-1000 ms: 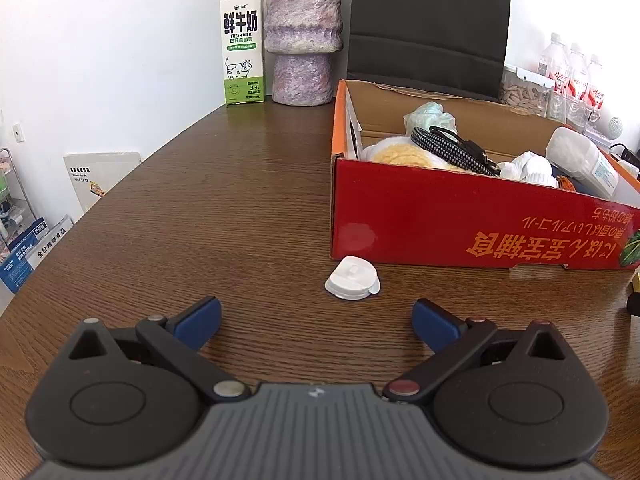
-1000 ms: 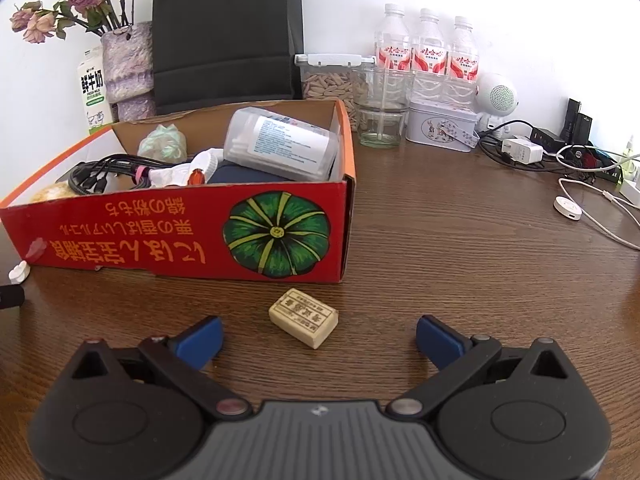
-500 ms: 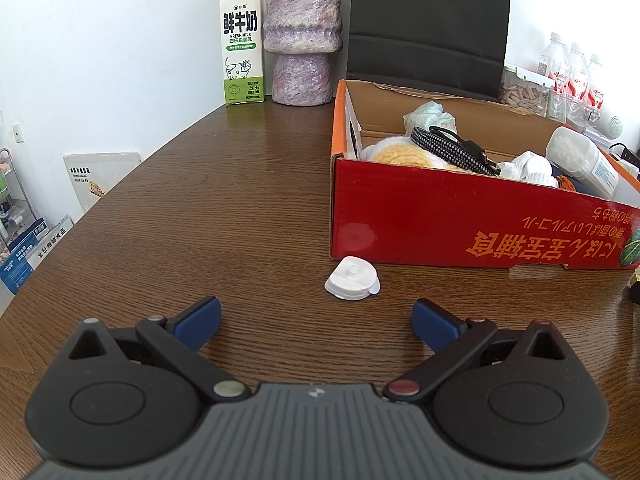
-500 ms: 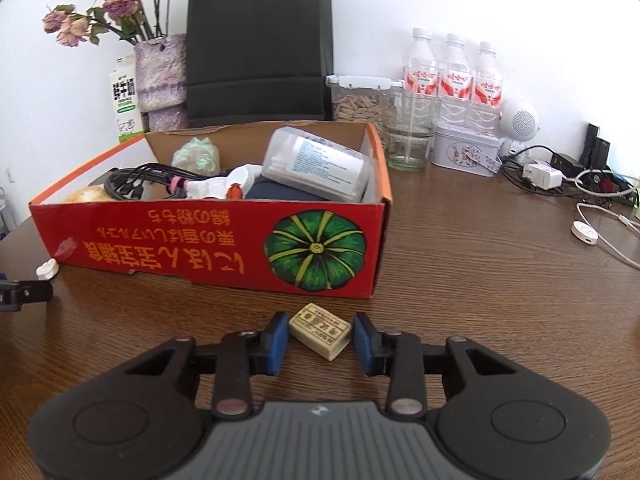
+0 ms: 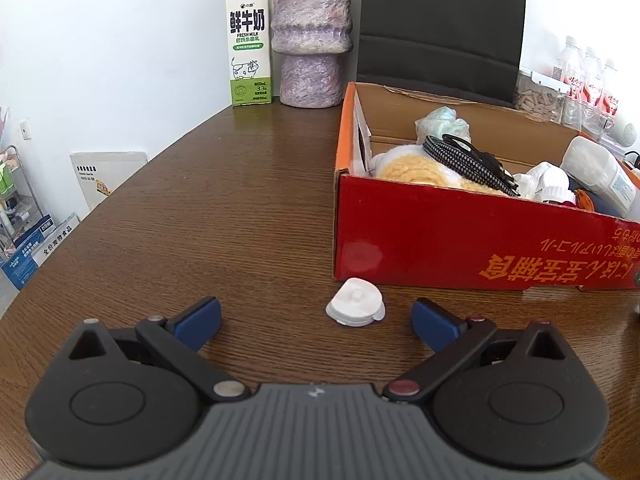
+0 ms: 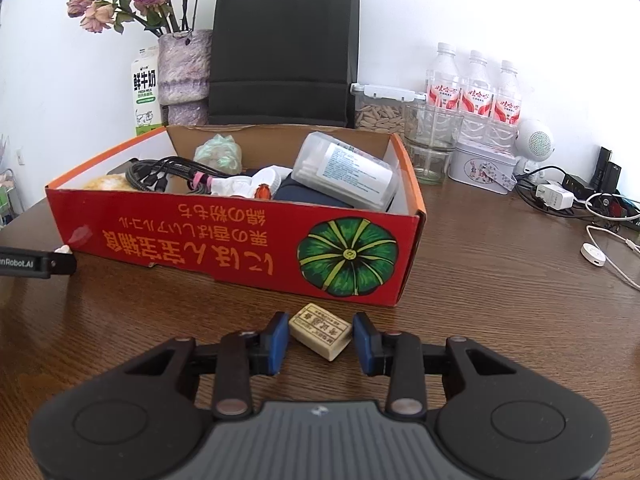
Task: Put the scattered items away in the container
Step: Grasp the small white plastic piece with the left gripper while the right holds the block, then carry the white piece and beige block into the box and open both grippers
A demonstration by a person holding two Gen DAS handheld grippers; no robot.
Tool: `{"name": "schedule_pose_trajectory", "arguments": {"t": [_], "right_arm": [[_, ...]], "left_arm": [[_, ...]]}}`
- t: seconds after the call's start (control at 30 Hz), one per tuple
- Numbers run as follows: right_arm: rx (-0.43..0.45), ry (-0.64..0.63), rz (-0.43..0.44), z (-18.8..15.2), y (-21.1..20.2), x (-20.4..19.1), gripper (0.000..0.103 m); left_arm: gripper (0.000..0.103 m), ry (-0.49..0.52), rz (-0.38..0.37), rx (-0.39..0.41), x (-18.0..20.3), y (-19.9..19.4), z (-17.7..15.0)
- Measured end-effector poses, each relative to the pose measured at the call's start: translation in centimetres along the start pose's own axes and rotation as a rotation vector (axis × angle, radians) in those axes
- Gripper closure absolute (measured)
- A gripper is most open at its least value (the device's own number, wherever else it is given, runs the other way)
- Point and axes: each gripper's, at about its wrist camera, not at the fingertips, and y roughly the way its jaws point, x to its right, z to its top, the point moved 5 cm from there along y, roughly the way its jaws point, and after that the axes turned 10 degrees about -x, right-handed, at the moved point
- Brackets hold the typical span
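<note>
Right wrist view: right claw (image 6: 320, 340) is clamping a small cream block (image 6: 321, 331) between its blue pads, just before the red cardboard box (image 6: 240, 240) near its right front corner; block possibly lifted, cannot tell. Box wall is standing in the way, so a lift looks needed. Left claw (image 5: 316, 318) is hanging released, spread wide around a white plastic cap (image 5: 355, 307) lying on the bench (image 5: 224, 208) beside the box's left front corner, untouched.

Milk carton (image 5: 249, 46) reads "FRESH MILK" (also 3.3); left gripper (image 6: 38, 263): "nRobot.AI".
</note>
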Motion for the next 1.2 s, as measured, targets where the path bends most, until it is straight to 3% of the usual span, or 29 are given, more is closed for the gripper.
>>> {"name": "schedule_pose_trajectory", "arguments": {"t": [0.13, 0.23, 0.3, 0.37, 0.83, 1.2], "right_arm": [[-0.006, 0.007, 0.001, 0.0, 0.1, 0.1, 0.069], [-0.006, 0.007, 0.002, 0.0, 0.1, 0.2, 0.069], [-0.006, 0.008, 0.002, 0.0, 0.1, 0.2, 0.069], [-0.007, 0.009, 0.003, 0.0, 0.1, 0.2, 0.069], [0.014, -0.007, 0.017, 0.0, -0.2, -0.1, 0.069], [0.158, 0.022, 0.047, 0.7, -2.8, -1.4, 0.069]], "left_arm": [[0.011, -0.001, 0.0, 0.007, 0.0, -0.2, 0.1], [0.029, 0.006, -0.002, 0.024, 0.1, -0.6, 0.1], [0.058, 0.018, -0.013, 0.036, 0.3, -0.9, 0.1], [0.075, 0.03, -0.028, 0.046, 0.6, -1.2, 0.0], [0.075, 0.001, -0.106, 0.066, 0.1, -2.4, -0.5], [0.075, -0.059, -0.095, 0.268, -0.1, -6.9, 0.3]]}}
